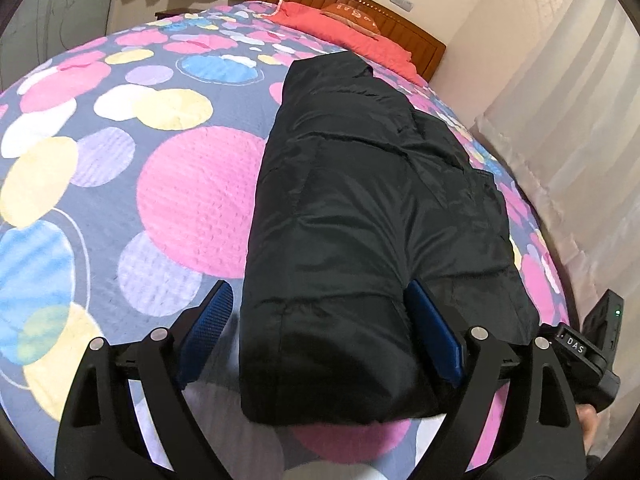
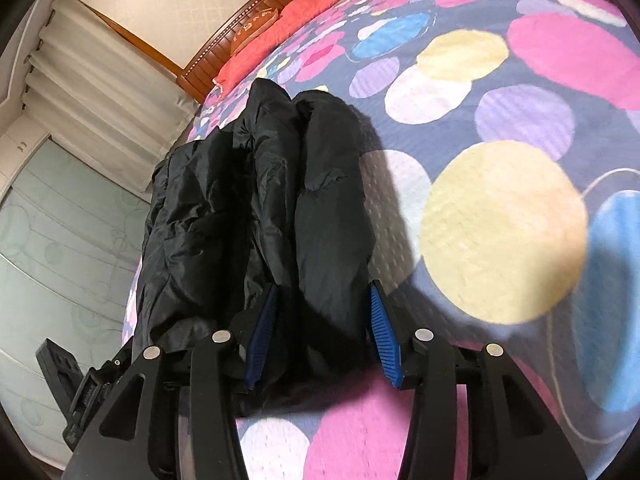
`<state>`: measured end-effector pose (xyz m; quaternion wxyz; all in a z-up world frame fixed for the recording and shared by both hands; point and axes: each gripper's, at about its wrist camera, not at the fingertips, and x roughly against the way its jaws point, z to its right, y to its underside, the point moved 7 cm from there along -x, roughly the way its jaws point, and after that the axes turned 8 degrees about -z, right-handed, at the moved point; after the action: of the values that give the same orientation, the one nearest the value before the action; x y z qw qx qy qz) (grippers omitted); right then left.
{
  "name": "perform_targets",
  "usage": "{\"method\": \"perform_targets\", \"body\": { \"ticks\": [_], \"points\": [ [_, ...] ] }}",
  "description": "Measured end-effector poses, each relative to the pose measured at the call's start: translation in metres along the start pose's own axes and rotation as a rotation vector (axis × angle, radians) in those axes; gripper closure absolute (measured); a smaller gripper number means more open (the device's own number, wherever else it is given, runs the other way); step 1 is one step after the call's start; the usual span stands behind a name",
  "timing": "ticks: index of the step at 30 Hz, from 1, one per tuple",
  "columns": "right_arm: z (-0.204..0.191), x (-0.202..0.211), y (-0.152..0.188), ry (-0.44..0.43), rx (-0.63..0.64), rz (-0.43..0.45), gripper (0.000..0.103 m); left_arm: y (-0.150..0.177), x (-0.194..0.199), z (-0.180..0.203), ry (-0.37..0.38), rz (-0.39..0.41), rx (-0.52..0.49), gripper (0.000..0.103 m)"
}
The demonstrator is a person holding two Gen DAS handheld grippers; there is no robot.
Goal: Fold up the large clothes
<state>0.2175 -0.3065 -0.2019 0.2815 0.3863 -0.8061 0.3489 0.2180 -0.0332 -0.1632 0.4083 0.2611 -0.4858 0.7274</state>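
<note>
Your left gripper (image 1: 320, 320) spread wide, blue pads astride the near end of the folded black puffy quilted jacket (image 1: 360, 220) without pressing it, your right gripper (image 2: 324, 328) partly parted around a jacket fold, jacket lying on the circle-patterned bedspread (image 1: 140, 160), wooden headboard (image 1: 360, 12) beyond.

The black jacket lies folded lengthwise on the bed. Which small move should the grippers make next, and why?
Probably close both on the near end and fold it toward the pillow. The jacket is already a long narrow strip on the bed. Its near end sits between the fingers of the left gripper and of the right gripper, but both look open, so nothing is gripped yet.
</note>
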Motion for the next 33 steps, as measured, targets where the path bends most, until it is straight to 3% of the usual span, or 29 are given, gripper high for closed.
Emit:
{"method": "perform_targets", "body": {
  "ticks": [7, 9, 14, 16, 19, 25, 33],
  "points": [
    [-0.015, 0.032, 0.021, 0.107, 0.070, 0.038, 0.056, 0.018, 0.025, 0.012, -0.064, 0.024, -0.080, 0.015],
    [-0.020, 0.037, 0.027, 0.139, 0.092, 0.048, 0.046, 0.023, 0.033, 0.014, -0.083, 0.037, -0.096, 0.015],
    [-0.038, 0.054, 0.044, 0.247, 0.182, 0.097, 0.043, 0.036, 0.053, 0.018, -0.125, 0.055, -0.120, 0.014],
    [-0.047, 0.060, 0.048, 0.270, 0.211, 0.111, 0.035, 0.039, 0.063, 0.020, -0.149, 0.071, -0.125, 0.012],
    [-0.063, 0.067, 0.051, 0.312, 0.264, 0.149, 0.032, 0.041, 0.081, 0.021, -0.171, 0.108, -0.136, 0.010],
    [-0.099, 0.085, 0.059, 0.357, 0.361, 0.223, 0.028, 0.037, 0.107, 0.025, -0.225, 0.163, -0.148, 0.006],
    [-0.126, 0.099, 0.067, 0.371, 0.422, 0.274, 0.027, 0.035, 0.128, 0.032, -0.238, 0.206, -0.166, 0.006]
  ]
}}
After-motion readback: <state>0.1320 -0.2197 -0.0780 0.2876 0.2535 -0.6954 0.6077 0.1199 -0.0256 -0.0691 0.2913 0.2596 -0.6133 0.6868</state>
